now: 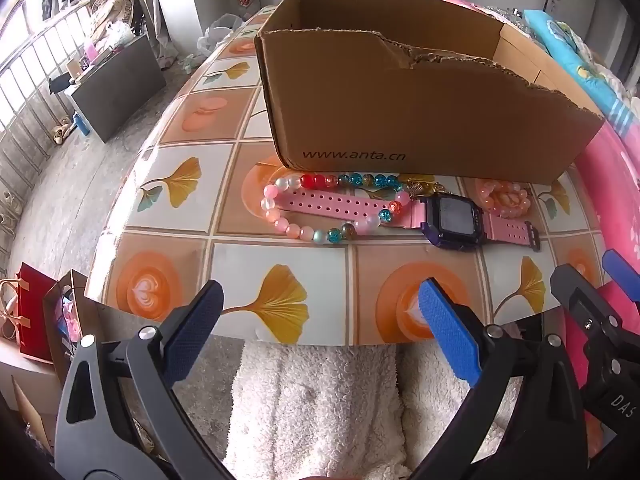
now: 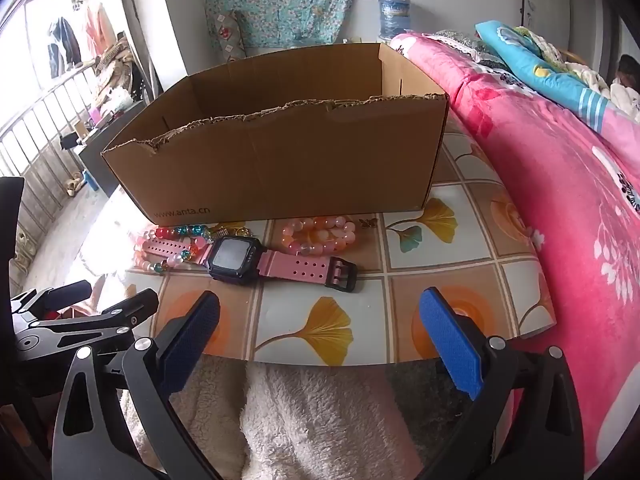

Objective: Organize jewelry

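Fleecy white fabric (image 1: 316, 412) lies nearest, below the table's near edge, and over it we hold both tools. Our left gripper (image 1: 320, 332) has its blue pads spread wide with nothing between them, its tips just over the table's near rim. Our right gripper (image 2: 324, 340) stands just as wide and also holds nothing; it sits just beside the left one, to its right.

Past the pads, the tiled tablecloth (image 1: 256, 256) with ginkgo leaves and orange circles offers a bare strip between the near edge and the jewelry, wide enough for either tool to come in. The table's left edge curves away to open floor; on the right a pink floral quilt (image 2: 560, 184) presses against the table's side.

Farther on lies the jewelry, in a row. At left we see a multicoloured bead bracelet (image 1: 280, 224), looped around the left strap of a pink-strapped watch (image 1: 456, 216) with a dark square face. The watch's buckle end points right. Just behind that right strap sits a peach bead bracelet (image 2: 320, 236), coiled, close to the box.

Farthest stands a cardboard box (image 1: 420, 112), open-topped, its near wall torn along a ragged upper edge. The beads nearly touch its base, leaving little room there. We cannot see its floor.
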Action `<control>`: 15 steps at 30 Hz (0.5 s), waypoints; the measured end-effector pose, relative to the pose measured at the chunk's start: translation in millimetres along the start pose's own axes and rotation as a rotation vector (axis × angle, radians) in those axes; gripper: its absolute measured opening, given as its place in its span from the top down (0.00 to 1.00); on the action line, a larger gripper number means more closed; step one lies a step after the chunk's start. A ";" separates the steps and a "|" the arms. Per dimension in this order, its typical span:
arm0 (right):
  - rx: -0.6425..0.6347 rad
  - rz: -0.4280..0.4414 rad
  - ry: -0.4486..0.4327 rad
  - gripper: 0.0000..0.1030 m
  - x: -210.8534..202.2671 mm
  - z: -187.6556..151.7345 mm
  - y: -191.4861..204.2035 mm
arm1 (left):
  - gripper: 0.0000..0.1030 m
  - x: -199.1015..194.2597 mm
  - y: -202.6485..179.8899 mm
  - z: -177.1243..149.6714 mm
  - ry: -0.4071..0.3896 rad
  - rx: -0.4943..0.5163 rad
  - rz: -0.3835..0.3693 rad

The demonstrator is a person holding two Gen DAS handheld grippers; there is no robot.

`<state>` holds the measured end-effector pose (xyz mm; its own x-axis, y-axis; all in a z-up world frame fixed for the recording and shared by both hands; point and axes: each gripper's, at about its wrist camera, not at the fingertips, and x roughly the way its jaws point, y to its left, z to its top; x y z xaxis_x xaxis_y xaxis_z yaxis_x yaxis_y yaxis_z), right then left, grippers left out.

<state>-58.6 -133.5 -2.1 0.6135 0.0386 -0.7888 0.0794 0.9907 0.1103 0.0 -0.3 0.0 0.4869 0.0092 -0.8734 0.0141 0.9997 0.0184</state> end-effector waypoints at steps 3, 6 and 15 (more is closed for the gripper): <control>-0.001 -0.006 -0.001 0.05 0.4 -0.3 -0.9 | 0.08 0.6 0.1 0.0 0.001 -0.004 0.002; 0.005 -0.008 -0.002 0.05 0.9 -0.9 -1.2 | 0.08 1.1 -0.3 0.1 0.002 -0.009 0.004; 0.014 0.001 0.000 0.05 1.0 -2.1 -2.5 | 0.08 0.0 -3.6 1.6 0.000 -0.007 -0.008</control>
<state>-59.9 -135.6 -4.5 0.6138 0.0397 -0.7884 0.0898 0.9887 0.1197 1.3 -3.9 0.6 0.4868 0.0010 -0.8735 0.0121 0.9999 0.0078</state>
